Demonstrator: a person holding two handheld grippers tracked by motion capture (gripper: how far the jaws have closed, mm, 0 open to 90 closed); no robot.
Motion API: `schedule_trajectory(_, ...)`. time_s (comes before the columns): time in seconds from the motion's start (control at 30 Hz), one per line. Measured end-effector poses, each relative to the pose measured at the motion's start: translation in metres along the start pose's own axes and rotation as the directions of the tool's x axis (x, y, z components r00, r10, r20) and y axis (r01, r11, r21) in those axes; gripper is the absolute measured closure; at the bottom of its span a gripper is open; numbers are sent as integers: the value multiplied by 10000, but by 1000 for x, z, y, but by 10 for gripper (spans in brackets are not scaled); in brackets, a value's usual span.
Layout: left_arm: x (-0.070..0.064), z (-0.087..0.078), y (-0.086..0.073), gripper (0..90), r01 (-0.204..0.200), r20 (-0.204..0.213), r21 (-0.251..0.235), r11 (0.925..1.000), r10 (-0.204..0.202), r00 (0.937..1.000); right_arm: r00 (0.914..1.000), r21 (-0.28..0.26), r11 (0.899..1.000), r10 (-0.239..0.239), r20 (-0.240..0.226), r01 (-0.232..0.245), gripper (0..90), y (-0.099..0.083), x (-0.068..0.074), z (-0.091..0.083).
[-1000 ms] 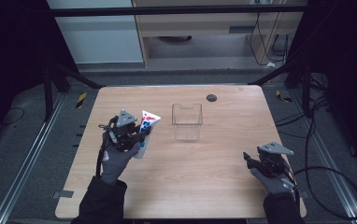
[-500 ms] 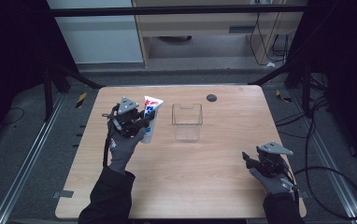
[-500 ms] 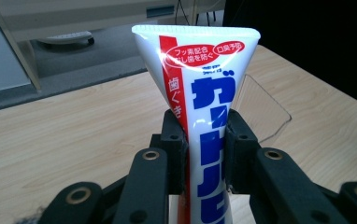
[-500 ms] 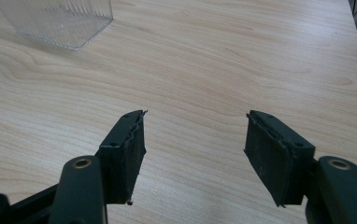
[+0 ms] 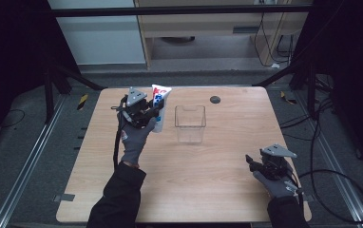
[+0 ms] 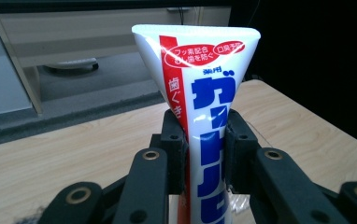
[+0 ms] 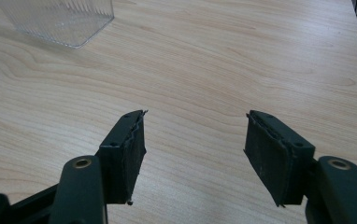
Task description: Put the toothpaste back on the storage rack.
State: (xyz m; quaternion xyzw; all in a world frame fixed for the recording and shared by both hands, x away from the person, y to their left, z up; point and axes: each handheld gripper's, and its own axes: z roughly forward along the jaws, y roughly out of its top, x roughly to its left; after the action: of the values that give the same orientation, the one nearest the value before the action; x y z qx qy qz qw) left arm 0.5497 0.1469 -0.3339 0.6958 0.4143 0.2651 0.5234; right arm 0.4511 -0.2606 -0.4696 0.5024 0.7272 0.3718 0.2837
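Note:
A white toothpaste tube point(image 5: 159, 107) with red and blue print stands upright in my left gripper point(image 5: 153, 113), crimped end up, at the table's back left. In the left gripper view the jaws press on the toothpaste tube point(image 6: 203, 112) from both sides at my left gripper point(image 6: 204, 149). A clear plastic box point(image 5: 190, 123) stands just right of the tube, empty as far as I can see. My right gripper point(image 5: 252, 163) rests low at the front right, open with nothing between its jaws point(image 7: 193, 149). The clear box point(image 7: 60, 18) shows at that view's top left.
A small dark round disc point(image 5: 214, 99) lies near the table's point(image 5: 194, 190) back edge. Cables trail off the right side of the table. A cabinet and a white panel stand beyond the far edge.
My left gripper has carried the toothpaste tube away from the person and slightly right, closer to the clear box. The right gripper has stayed put.

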Motion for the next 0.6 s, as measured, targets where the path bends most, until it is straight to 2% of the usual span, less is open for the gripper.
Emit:
schedule_trajectory(0.1,-2,8,5,729,141,39,-199,9997,-140,9999,10000,-1,10000,26,-28,-26,377,0,0,0)
schedule_trajectory(0.27,-8,21,9,729,146,-23,-444,9989,-147,9999,10000,-3,10000,12,-48,-12,376,0,0,1)
schedule_trajectory(0.6,-26,46,18,728,112,154,-640,9979,-102,9998,10000,-13,10000,-37,-54,37,374,0,1,2)
